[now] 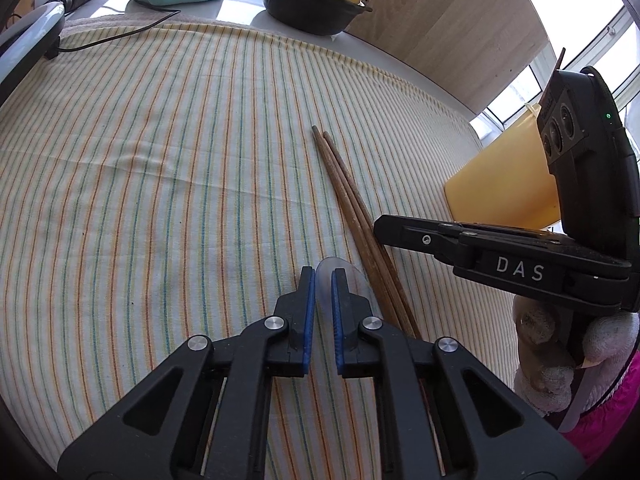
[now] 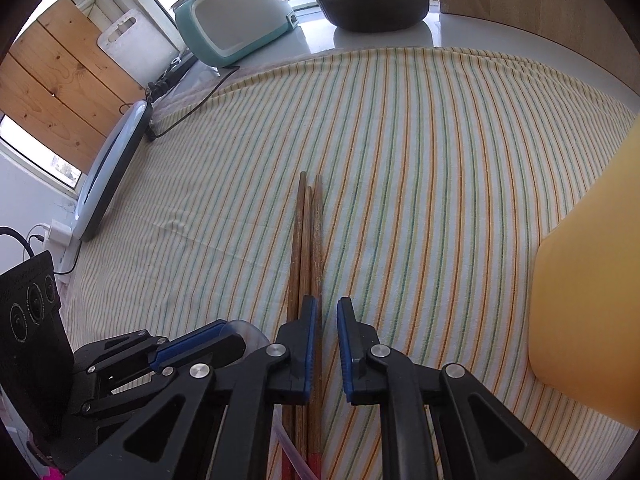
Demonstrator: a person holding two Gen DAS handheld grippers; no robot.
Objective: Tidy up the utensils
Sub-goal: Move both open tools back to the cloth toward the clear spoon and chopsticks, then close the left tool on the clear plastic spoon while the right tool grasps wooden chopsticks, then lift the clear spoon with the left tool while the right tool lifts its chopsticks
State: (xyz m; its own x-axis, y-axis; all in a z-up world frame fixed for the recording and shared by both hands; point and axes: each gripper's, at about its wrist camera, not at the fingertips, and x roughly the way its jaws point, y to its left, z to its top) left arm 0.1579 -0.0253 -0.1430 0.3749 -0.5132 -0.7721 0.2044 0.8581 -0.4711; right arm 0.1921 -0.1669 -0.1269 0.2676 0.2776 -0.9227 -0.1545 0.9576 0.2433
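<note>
A clear spoon [image 1: 331,266] is clamped between the blue pads of the left gripper [image 1: 324,274], its bowl standing out past the fingertips. Just beside those fingers the right gripper [image 2: 327,300] is held in a gloved hand [image 1: 560,352]. Its jaws are drawn narrow, with a slit of cloth seen between the pads. The wooden chopsticks [image 2: 306,240] are laid together beneath the finger nearer the left gripper and run straight ahead of the fingertips; whether one is pinched cannot be told. To the outer side of the right fingers a yellow container [image 2: 592,300] is set close by. Everything is spread on a striped cloth [image 1: 160,160], which is creased ahead of the left fingers. Past the cloth's far edge a dark pot with a yellow lid [image 1: 312,4] and a teal rice cooker [image 2: 236,12] are stood on a pale counter. A black cable [image 2: 192,108] is trailed across the cloth's corner, and a wooden panel [image 1: 460,28] is propped beside bright windows
</note>
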